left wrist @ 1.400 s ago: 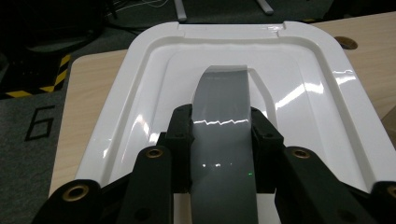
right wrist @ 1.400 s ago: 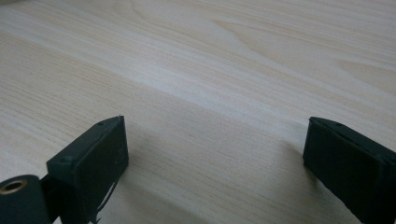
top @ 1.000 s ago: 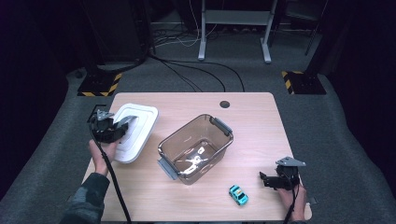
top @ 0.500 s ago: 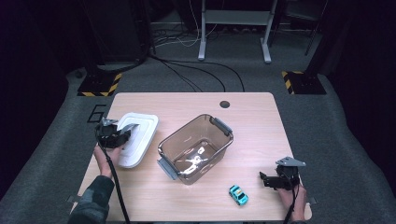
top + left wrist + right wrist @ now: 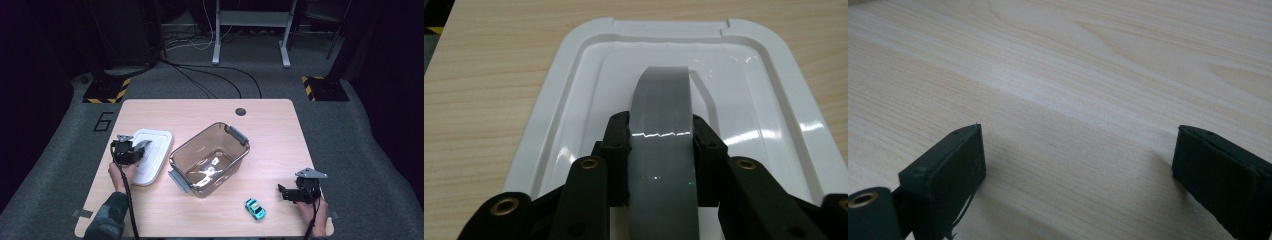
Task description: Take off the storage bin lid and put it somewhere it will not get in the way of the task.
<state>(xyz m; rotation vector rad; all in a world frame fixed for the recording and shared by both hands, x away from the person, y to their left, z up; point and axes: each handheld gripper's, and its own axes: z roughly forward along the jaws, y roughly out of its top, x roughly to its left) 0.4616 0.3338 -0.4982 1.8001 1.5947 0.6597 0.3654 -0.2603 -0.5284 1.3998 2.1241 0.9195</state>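
Clamped between the black jaws of the left gripper: the grey clip of the white lid, jaws narrowed onto its two sides, the clip arching up and forward from the grip. Beyond the jaws, the lid's shallow recessed panel, glossy, nothing lying in it, the far rim with its flat tab farthest off. Under and around the lid, the pale wooden table. From above, the left gripper at the lid's near-left edge, the left hand behind it, forearm rising from the bottom edge. Just right of the lid, the clear brown container, set at an angle, grey latches at two ends, nothing inside but glare. Well apart to the right, the right gripper, jaws spread wide over bare wood, gripping nothing, low near the table's front corner. Left of it, near, the small turquoise toy car, on the table, outside the container.
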